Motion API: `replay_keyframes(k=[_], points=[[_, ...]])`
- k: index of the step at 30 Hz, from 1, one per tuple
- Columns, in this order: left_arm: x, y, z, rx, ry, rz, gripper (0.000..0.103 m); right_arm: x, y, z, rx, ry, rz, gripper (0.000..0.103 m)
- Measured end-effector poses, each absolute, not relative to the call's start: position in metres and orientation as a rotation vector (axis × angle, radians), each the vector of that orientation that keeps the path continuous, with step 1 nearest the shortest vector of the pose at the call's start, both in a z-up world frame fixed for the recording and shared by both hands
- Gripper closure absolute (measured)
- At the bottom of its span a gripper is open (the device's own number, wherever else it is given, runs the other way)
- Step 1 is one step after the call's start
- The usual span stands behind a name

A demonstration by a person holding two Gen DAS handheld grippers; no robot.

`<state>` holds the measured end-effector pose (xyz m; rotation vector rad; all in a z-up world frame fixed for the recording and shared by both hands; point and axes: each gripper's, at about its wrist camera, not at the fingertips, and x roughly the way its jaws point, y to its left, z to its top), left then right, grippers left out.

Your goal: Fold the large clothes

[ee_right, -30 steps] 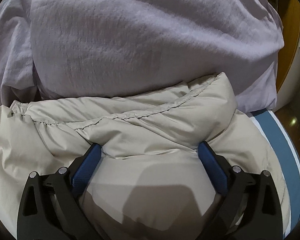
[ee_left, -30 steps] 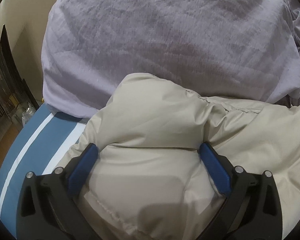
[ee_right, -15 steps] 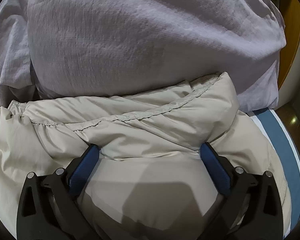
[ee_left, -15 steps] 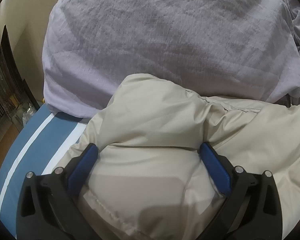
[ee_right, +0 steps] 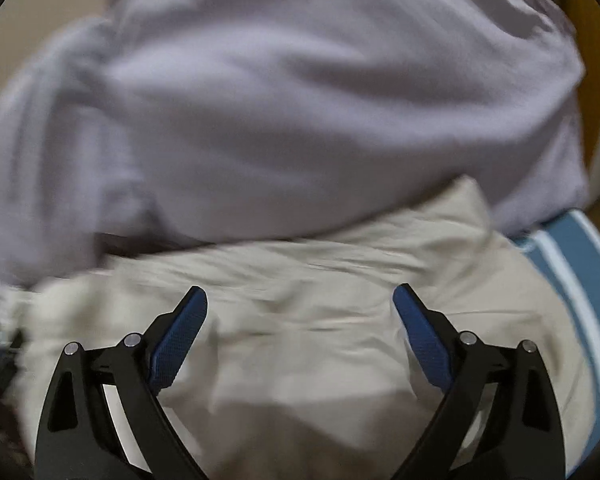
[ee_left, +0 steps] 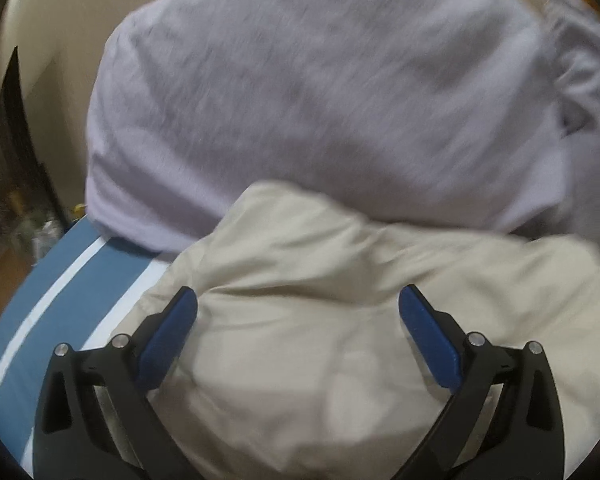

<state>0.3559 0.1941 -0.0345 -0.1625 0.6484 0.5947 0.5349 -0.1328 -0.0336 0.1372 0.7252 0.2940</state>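
Both grippers standing wide open over the beige jacket; fold apparently laid, nothing gripped.

The left gripper (ee_left: 298, 300) is hovering with its jaws spread apart above the jacket (ee_left: 340, 320), and the right gripper (ee_right: 300, 300) is doing the same over the jacket's other end (ee_right: 300, 320); neither is pinching any fabric. The jacket is lying bunched and puffy on the blue striped cover (ee_left: 60, 292), its far edge butting against the lilac pillow (ee_left: 300, 100). Both views are blurring, so seams and edges are hard to read. Judgement: a fold is being finished or released, and the jacket is looking roughly doubled over. The next move is calling for picking a clear edge or corner at each side, closing on it, and keeping the filling from springing the fold open.
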Motion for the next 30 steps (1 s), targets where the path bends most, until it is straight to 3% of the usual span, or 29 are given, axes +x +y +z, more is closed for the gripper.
replay_keyframes(k=[9,13,30], points=[[0.366,0.121,-0.039,-0.008,0.674,0.425,0.002,0.498,-0.063,-0.044,-0.049,0.697,0.43,0.006],[0.374,0.126,-0.05,-0.028,0.71,0.416,0.002,0.511,-0.067,-0.066,0.0,0.771,0.42,0.004],[0.395,0.126,-0.068,-0.018,0.755,0.426,0.002,0.498,-0.041,-0.077,-0.067,0.76,0.362,0.002]])
